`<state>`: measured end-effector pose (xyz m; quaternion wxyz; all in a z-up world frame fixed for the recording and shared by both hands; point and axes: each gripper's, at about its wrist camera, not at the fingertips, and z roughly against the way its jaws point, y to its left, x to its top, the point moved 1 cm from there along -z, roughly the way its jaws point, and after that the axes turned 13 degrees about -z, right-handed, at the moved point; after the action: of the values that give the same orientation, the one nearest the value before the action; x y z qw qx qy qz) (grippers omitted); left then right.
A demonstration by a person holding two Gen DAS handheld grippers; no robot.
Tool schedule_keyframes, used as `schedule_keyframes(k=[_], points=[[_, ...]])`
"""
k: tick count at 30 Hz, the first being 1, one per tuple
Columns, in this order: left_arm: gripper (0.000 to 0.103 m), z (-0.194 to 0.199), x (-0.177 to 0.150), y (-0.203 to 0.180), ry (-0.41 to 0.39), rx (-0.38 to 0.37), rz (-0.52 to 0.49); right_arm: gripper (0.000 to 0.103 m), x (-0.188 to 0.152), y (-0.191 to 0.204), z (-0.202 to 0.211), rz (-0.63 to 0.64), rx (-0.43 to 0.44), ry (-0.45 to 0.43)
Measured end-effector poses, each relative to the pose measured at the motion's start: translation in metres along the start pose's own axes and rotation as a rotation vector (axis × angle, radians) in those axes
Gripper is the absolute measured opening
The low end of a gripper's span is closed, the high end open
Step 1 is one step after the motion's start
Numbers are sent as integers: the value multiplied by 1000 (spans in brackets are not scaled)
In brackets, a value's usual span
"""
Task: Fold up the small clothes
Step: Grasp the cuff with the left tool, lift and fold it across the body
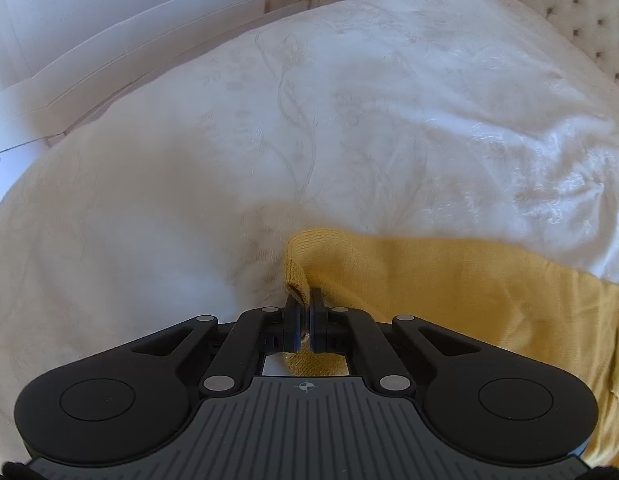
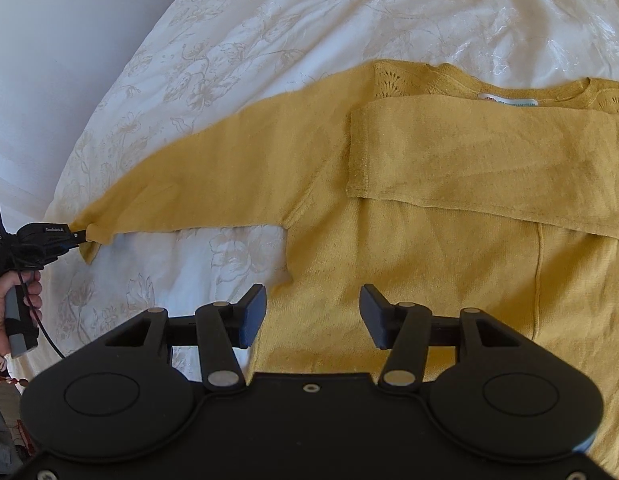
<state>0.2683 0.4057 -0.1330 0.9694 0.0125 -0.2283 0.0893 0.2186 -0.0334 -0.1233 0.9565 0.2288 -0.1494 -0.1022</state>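
White floral bedding (image 2: 245, 36) covers the bed where a mustard knit sweater (image 2: 429, 264) lies flat, neckline away from the right gripper, one sleeve already folded across its chest. Its other sleeve (image 2: 213, 176) stretches out sideways from the sweater's body, and the left gripper (image 1: 304, 300) has clamped tight on that sleeve's cuff (image 1: 297, 276). Over the sweater's lower hem, the right gripper (image 2: 312, 312) hangs half-open, holding nothing.

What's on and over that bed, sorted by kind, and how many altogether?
Yellow sweater: 1
White bedspread: 1
Hand-held gripper: 2, left hand-held gripper shut on the sweater's cuff, right hand-held gripper open
Total: 4
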Motion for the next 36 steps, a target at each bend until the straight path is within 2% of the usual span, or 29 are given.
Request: schedule_keyframes(k=[3,7,11,14,15,17,21,23,25,26,30,33,36], points=[[3,14,21,13,4,3,-48,59,2,-2,0,-20,6,-3],[3,17,40,29,14,-16,-52,59,5,-1,-5,-46,21,-1],[5,4,41,23,47,-6,-87,59,6,2,-9,-45,30,5],[6,-13,33,19,67,16,-76,59,6,5,-9,-29,31,6],[9,-17,29,19,72,25,-64,59,6,5,-8,-23,29,4],[23,-26,23,18,78,47,-46,59,6,5,-6,-13,25,0],[30,-34,20,13,65,67,-50,59,5,0,-1,-12,21,-3],[24,-34,20,9,59,71,-65,59,5,-3,1,-15,17,-2],[3,-30,21,6,66,68,-61,59,3,-6,2,-22,18,2],[3,-24,22,5,60,65,-41,59,2,-8,3,-25,21,3],[3,13,28,-13,-8,-42,64,59,-7,-14,7,-22,31,6],[3,50,35,-45,-69,-120,42,59,-15,-24,11,-26,41,11],[3,87,42,-85,-120,-230,36,59,-25,-39,17,-43,56,17]])
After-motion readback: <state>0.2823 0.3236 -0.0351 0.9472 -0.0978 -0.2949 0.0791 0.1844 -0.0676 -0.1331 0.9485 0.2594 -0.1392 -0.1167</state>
